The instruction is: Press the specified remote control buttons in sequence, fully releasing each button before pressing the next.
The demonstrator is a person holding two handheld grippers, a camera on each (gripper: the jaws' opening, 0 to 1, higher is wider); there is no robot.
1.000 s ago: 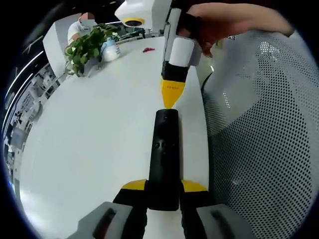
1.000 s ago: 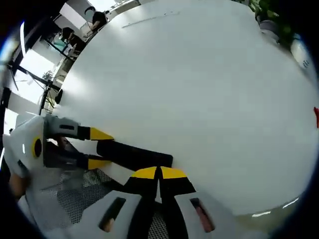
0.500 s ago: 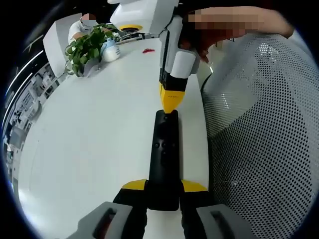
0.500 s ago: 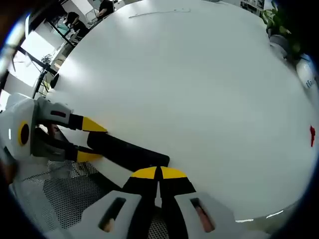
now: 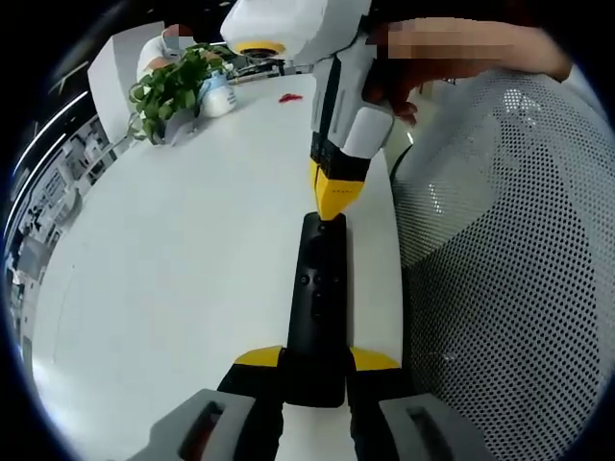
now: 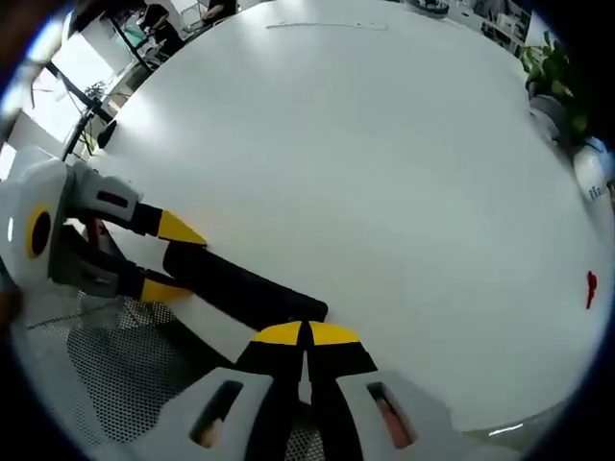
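Observation:
A black remote (image 5: pixel 315 298) lies lengthwise above the white table (image 5: pixel 173 269), its near end clamped between the yellow tips of my left gripper (image 5: pixel 315 358). My right gripper (image 5: pixel 332 197) comes down from the top with its jaws shut, and its yellow point touches the remote's far end. In the right gripper view, the shut right gripper (image 6: pixel 306 333) meets the end of the remote (image 6: pixel 240 285). The left gripper (image 6: pixel 173 259) holds the other end at the left.
A potted plant (image 5: pixel 168 91), a white bottle (image 5: pixel 216 94) and a small red thing (image 5: pixel 288 96) sit at the table's far side. A grey mesh chair (image 5: pixel 500 288) stands close along the table's right edge. A hand (image 5: pixel 413 72) holds the right gripper.
The right gripper's shut tip has come down from just beyond the remote's far end onto it. The left gripper's hold on the remote is unchanged.

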